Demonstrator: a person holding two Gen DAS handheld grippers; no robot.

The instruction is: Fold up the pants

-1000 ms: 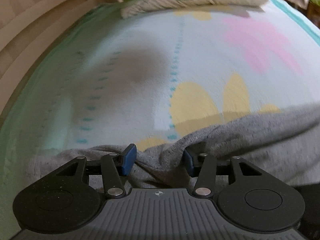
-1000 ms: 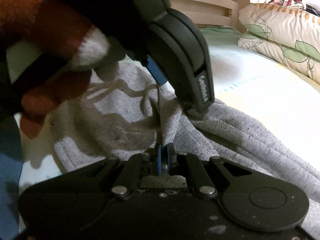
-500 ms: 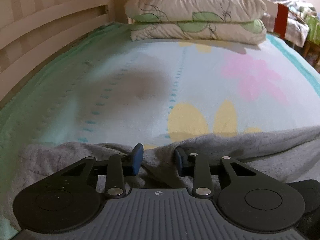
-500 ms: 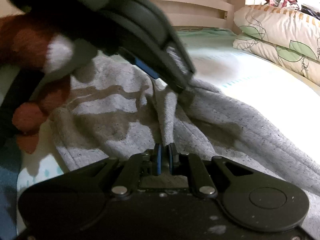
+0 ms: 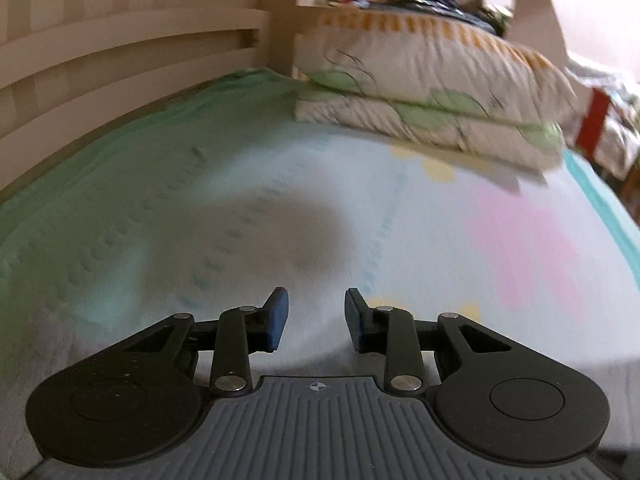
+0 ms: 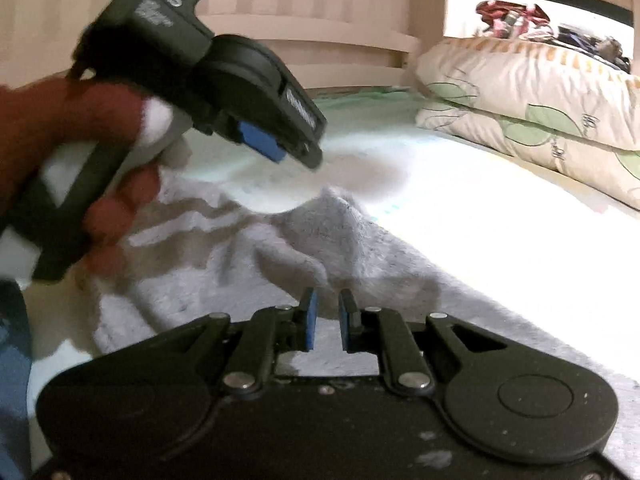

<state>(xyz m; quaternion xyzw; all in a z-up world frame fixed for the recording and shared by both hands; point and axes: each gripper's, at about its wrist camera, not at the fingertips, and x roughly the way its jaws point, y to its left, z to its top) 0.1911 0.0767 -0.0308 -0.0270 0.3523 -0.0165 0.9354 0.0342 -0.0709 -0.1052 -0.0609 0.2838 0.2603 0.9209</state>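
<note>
The grey pants (image 6: 320, 248) lie crumpled on the bed, spreading from lower left to lower right in the right wrist view. My right gripper (image 6: 328, 322) hovers just over them, its blue pads slightly apart with no cloth between them. My left gripper (image 5: 316, 318) is open and empty, lifted above the sheet; it also shows in the right wrist view (image 6: 280, 144), raised above the pants at upper left in a red-gloved hand (image 6: 60, 128). Only a blurred grey edge of the pants (image 5: 40, 344) shows in the left wrist view.
The bed sheet (image 5: 400, 220) is pale with green, pink and yellow patches. Two stacked leaf-print pillows (image 5: 432, 92) lie at the head of the bed, also in the right wrist view (image 6: 540, 112). A wooden bed rail (image 5: 100, 60) runs along the left side.
My left gripper let go of the pants, opened wider and lifted away. My right gripper opened slightly and released the fold of cloth it was pinching.
</note>
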